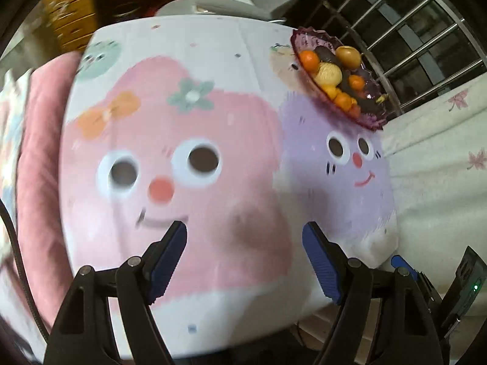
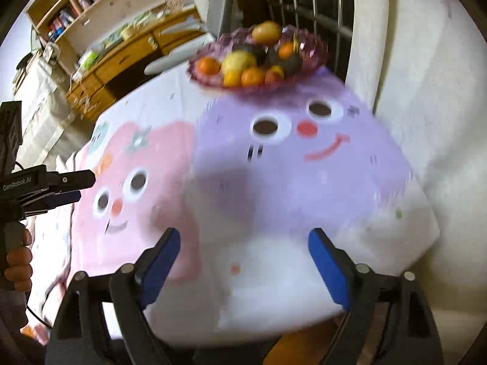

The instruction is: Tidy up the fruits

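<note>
- Left claw [image 1: 244,234]: jaws spread wide, nothing btwn the blue pads, hanging over the pink cartoon face on the printed cloth [image 1: 213,140] that covers the surface.
- Right claw [image 2: 244,237]: also spread, empty, above the white front part of the cloth below the purple face.
- Fruits sit in a purple glass bowl [image 1: 369,121] at the far edge of the surface — well apart from both claws, up and to the right in the left wrist view, straight ahead and far in the right wrist view [image 2: 313,60].
- In the bowl: oranges [image 1: 309,60], a pale yellow fruit [image 1: 328,74], a brownish-yellow round fruit [image 1: 348,56] on the far side, plus dark fruits; all piled, touching.
- Both views blurred, so small fruit hard to tell apart.
- Right wrist view only: the left claw from the side at the left edge [image 2: 65,190], a hand [image 2: 18,261] gripping its handle, a wooden desk [image 2: 121,57] w/ bookshelf [image 2: 70,9] behind.
- Left wrist view only: pink cushion [image 1: 39,152] left of the surface, leaf-print bedding [image 1: 441,167] to the right, metal railing [image 1: 411,30] behind the bowl — and a tip of the right claw low right.
</note>
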Action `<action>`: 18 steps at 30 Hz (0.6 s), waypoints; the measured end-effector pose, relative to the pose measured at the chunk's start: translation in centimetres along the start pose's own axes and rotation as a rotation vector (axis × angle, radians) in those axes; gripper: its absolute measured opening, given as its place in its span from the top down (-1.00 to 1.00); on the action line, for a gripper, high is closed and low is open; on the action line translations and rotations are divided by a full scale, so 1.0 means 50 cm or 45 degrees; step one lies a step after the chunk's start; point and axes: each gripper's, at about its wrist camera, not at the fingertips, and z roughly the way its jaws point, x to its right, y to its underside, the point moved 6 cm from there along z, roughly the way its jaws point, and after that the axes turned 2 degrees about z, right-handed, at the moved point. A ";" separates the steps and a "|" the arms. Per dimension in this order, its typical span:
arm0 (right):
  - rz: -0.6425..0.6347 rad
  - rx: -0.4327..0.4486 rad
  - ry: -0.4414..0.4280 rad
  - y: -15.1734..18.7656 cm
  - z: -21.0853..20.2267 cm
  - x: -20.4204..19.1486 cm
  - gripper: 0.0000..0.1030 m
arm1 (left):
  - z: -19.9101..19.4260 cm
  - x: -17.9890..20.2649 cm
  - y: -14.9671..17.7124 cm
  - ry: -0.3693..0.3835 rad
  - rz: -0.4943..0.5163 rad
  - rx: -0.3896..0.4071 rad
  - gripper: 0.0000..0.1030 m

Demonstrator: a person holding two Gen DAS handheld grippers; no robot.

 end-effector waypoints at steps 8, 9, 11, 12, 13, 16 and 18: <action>-0.207 -0.140 -0.072 0.012 -0.087 -0.001 -0.81 | -0.128 0.087 0.101 -0.003 -0.085 0.092 -0.53; -0.242 -0.141 -0.091 0.006 -0.111 -0.001 -0.81 | -0.144 0.097 0.105 0.002 -0.084 0.113 -0.59; -0.299 -0.144 -0.117 -0.005 -0.149 -0.004 -0.81 | -0.187 0.134 0.114 -0.015 -0.076 0.184 -0.64; -0.325 -0.145 -0.136 -0.011 -0.172 -0.005 -0.81 | -0.197 0.147 0.113 -0.023 -0.069 0.206 -0.65; -0.333 -0.151 -0.149 -0.016 -0.187 -0.005 -0.81 | -0.214 0.163 0.117 -0.046 -0.057 0.235 -0.67; -0.329 -0.184 -0.202 -0.022 -0.232 -0.006 -0.81 | -0.249 0.196 0.125 -0.072 -0.048 0.287 -0.69; -0.349 -0.193 -0.226 -0.021 -0.257 -0.009 -0.82 | -0.265 0.213 0.128 -0.096 -0.052 0.306 -0.70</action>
